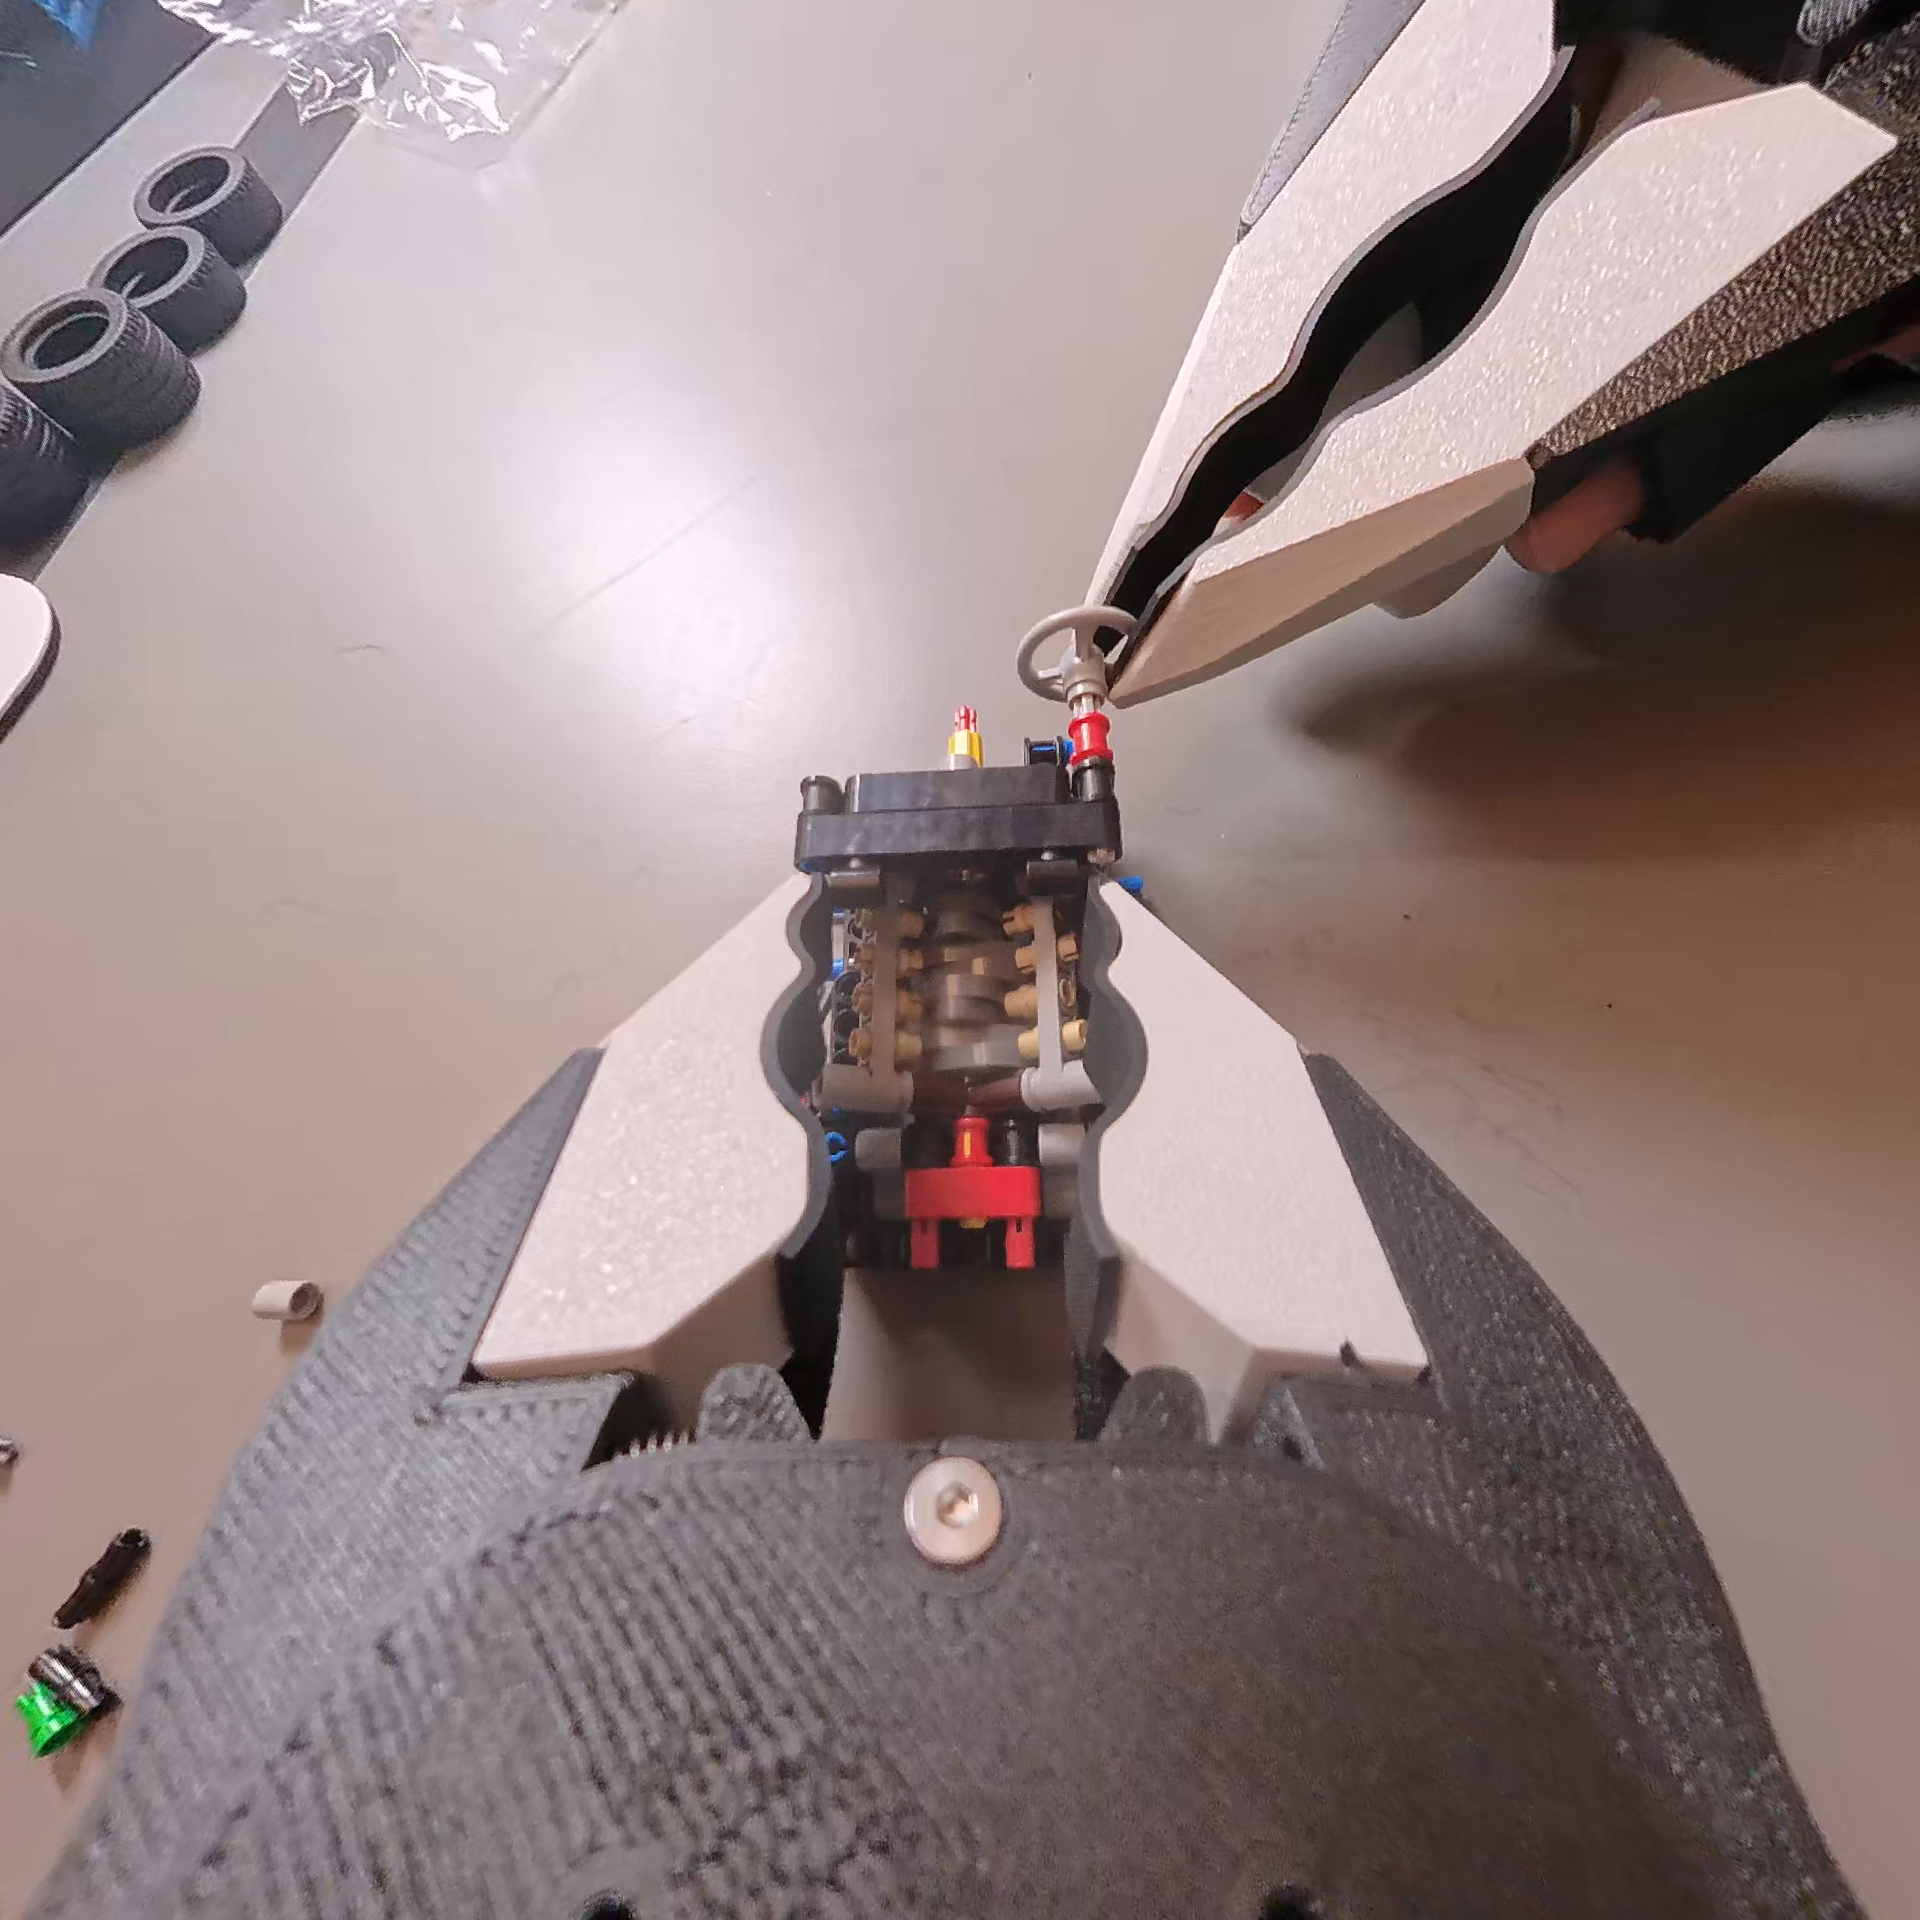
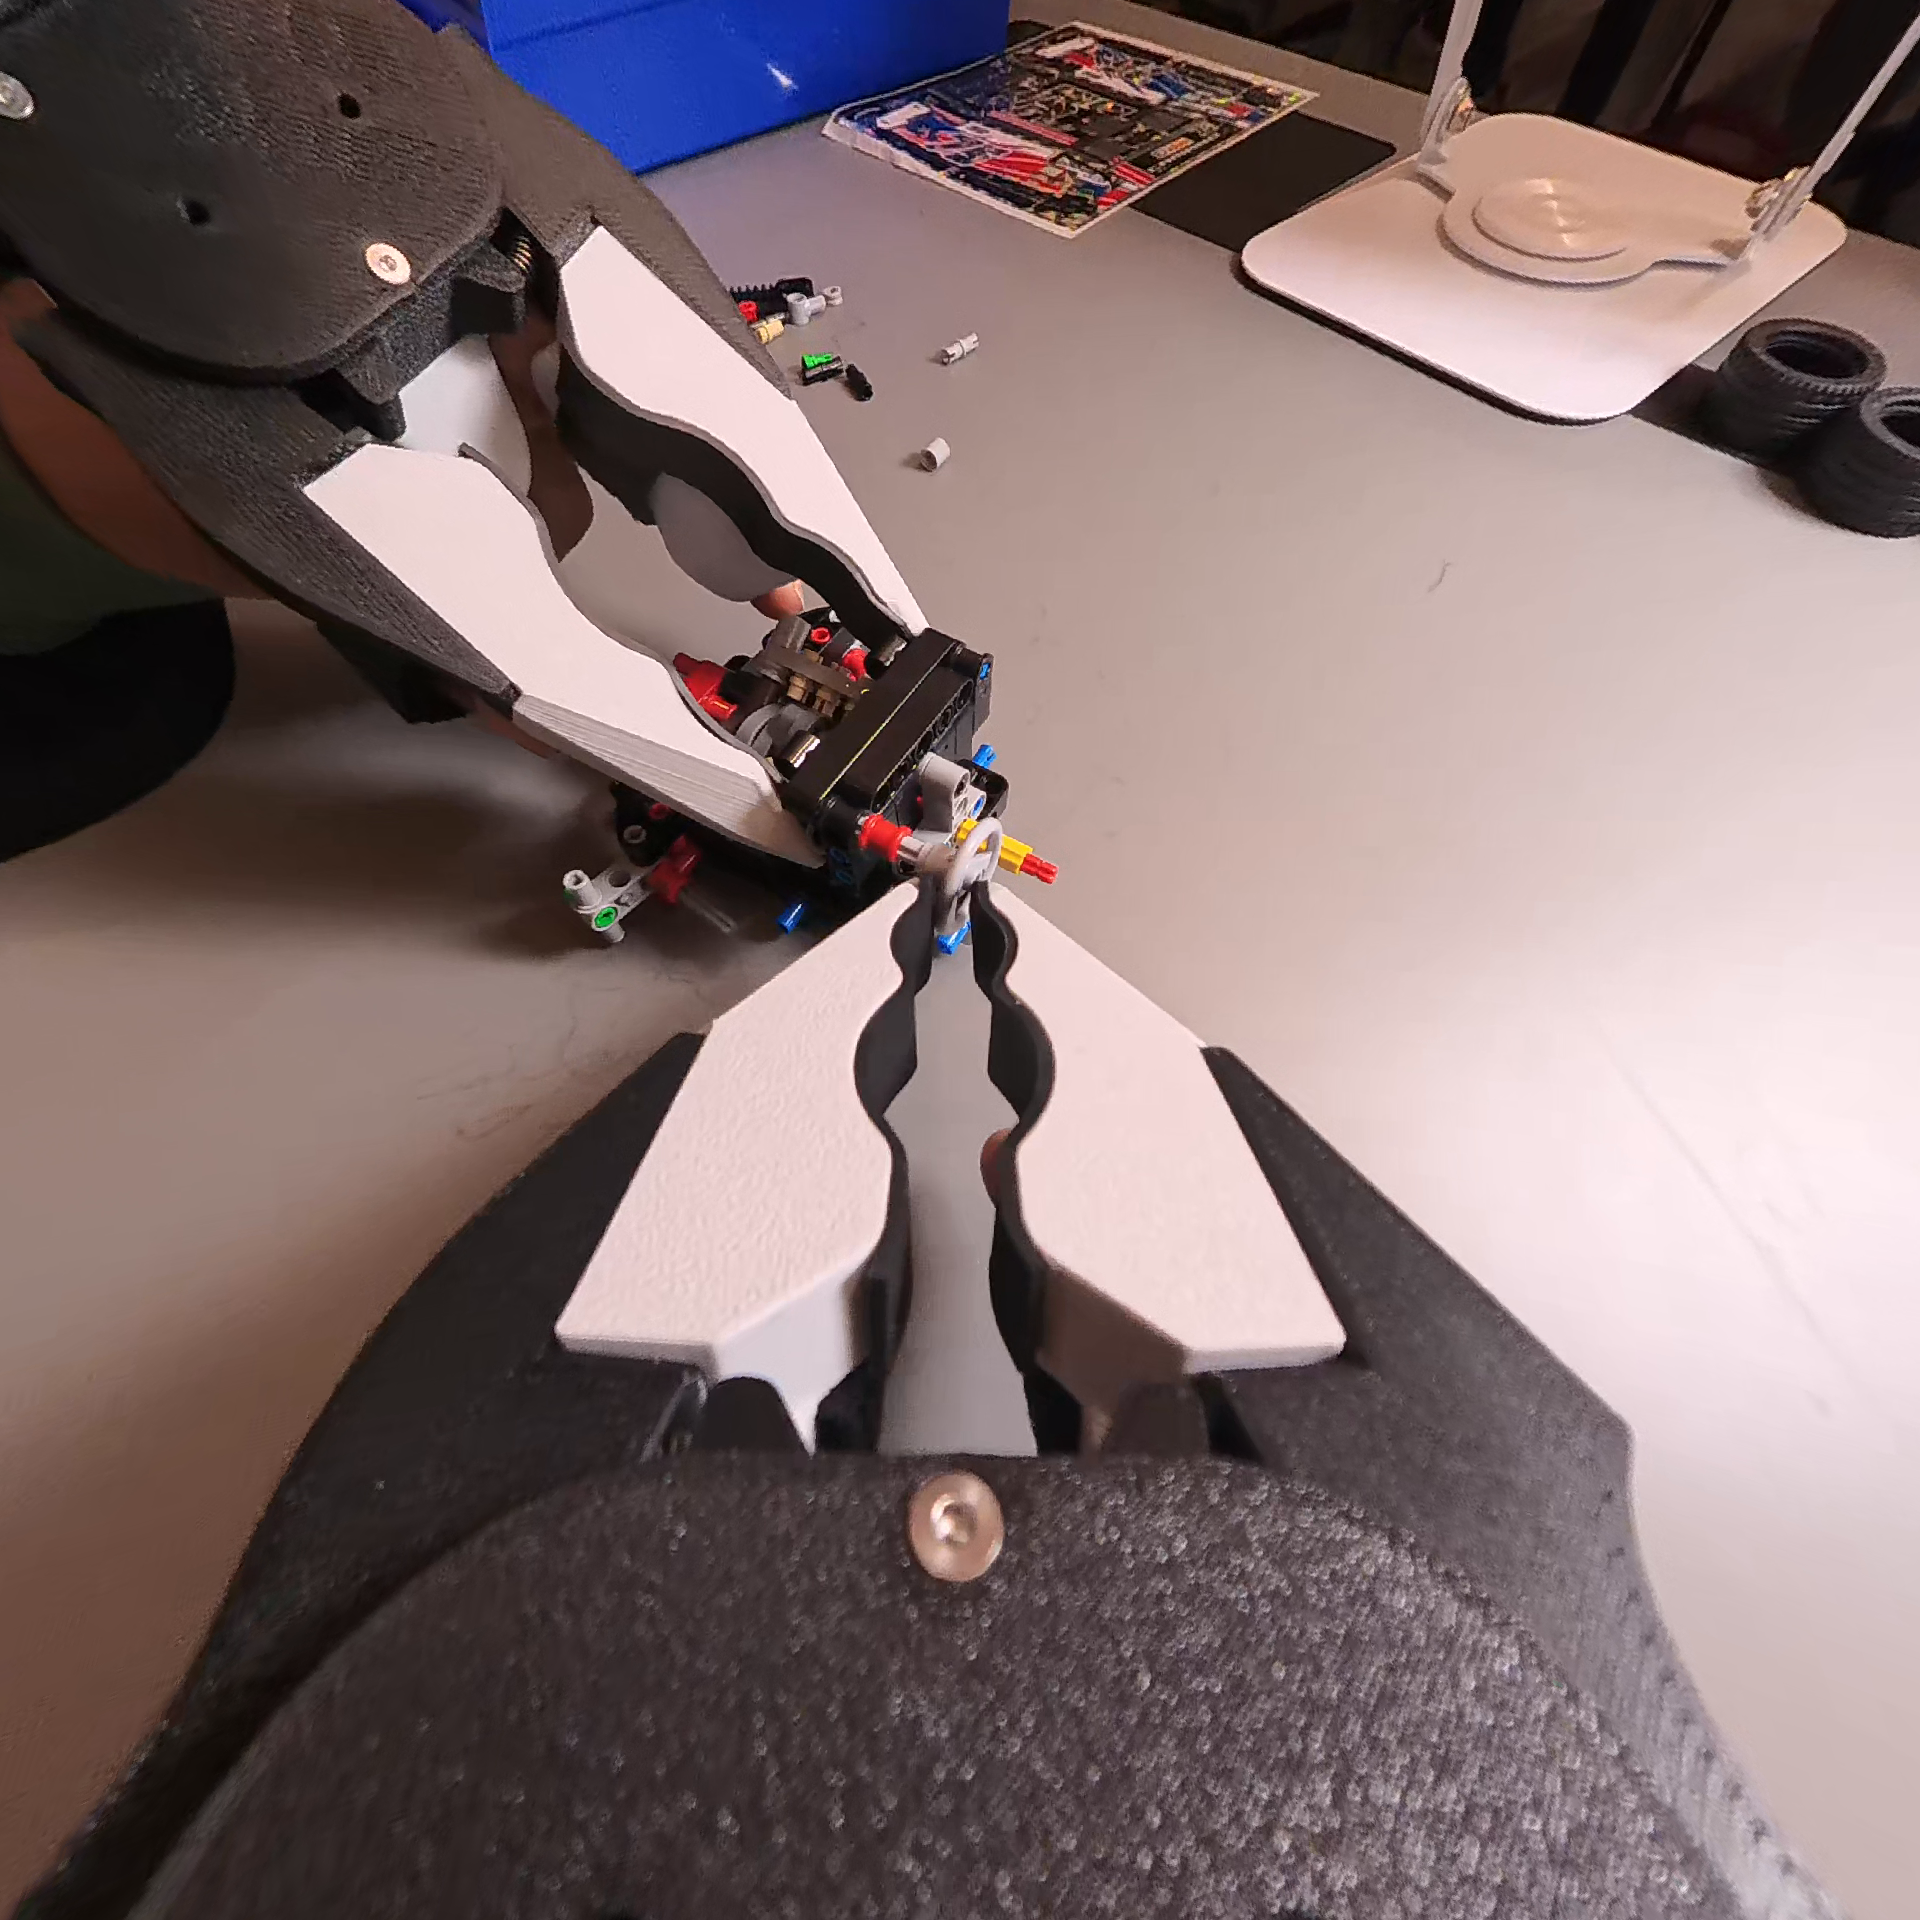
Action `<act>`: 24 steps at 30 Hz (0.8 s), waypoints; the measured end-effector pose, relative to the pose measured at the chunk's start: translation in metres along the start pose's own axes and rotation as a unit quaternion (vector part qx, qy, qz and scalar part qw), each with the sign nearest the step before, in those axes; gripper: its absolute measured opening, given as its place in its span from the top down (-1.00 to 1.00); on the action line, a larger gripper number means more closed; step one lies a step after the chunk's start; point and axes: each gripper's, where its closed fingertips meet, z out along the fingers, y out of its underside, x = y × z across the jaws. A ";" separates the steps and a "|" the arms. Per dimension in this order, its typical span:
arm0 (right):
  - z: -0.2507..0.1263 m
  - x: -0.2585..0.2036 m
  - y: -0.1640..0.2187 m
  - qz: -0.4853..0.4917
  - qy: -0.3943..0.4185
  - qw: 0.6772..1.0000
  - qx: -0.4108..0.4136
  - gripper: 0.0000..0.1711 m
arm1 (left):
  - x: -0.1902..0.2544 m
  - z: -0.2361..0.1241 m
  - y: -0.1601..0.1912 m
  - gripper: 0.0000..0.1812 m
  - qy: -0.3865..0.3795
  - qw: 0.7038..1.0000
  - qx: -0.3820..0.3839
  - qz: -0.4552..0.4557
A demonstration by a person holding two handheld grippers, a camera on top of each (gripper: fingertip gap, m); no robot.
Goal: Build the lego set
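Gripping lego assembly (image 1: 961, 1039) between fingers of left gripper (image 1: 956, 997), clamped on both flanks, black frame end far, red part near. Lying far left on grey table (image 1: 623, 520): black tyres (image 1: 99, 364), clear plastic bag (image 1: 416, 73). Lying near left: grey sleeve (image 1: 288, 1300), black pin (image 1: 101, 1576), green-black piece (image 1: 62, 1704). Pinching grey ring piece (image 2: 961, 868) at fingertips of right gripper (image 2: 951, 914), closed on it, ring seated on red bush (image 1: 1088, 740) at assembly's far right corner.
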 end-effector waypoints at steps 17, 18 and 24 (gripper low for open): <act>0.001 -0.003 -0.001 -0.004 0.013 1.000 0.013 0.94 | -0.001 -0.001 0.002 0.50 0.000 1.000 -0.009 0.003; 0.001 -0.003 -0.002 0.004 0.009 1.000 0.016 0.93 | -0.001 -0.001 0.002 0.49 0.002 1.000 -0.008 0.001; 0.002 -0.002 -0.002 0.015 0.004 0.999 0.028 0.93 | -0.002 -0.001 0.002 0.49 0.002 1.000 -0.004 -0.003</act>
